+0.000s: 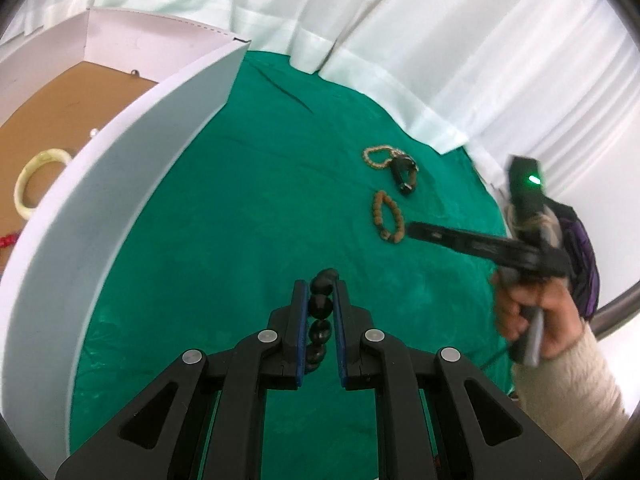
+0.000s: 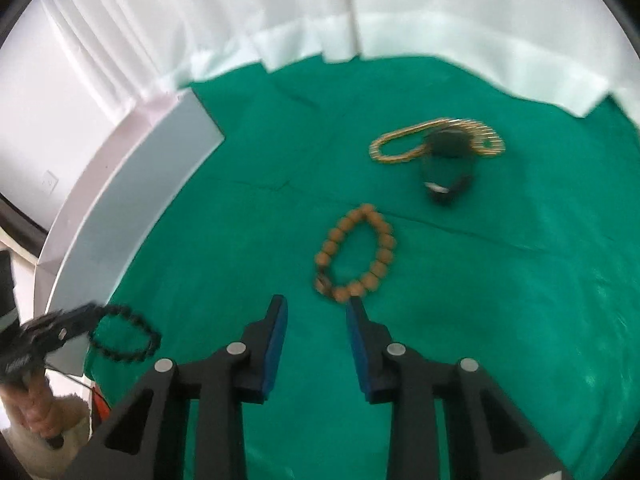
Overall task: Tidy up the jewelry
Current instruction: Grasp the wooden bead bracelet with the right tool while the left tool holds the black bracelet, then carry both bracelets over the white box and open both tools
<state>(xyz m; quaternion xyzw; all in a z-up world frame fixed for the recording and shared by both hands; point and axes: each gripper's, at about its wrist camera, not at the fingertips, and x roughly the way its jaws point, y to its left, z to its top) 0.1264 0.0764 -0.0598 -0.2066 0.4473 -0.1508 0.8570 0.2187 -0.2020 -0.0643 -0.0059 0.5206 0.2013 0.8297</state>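
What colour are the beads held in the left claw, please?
Black beads, shown best in the left wrist view.

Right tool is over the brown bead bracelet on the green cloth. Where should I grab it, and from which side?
Take the brown bead bracelet at its near arc, just ahead of the right tool. It lies flat as an open loop, so come down from above, one finger inside and one outside, pinching a single strand. That stays clear of the gold chain.
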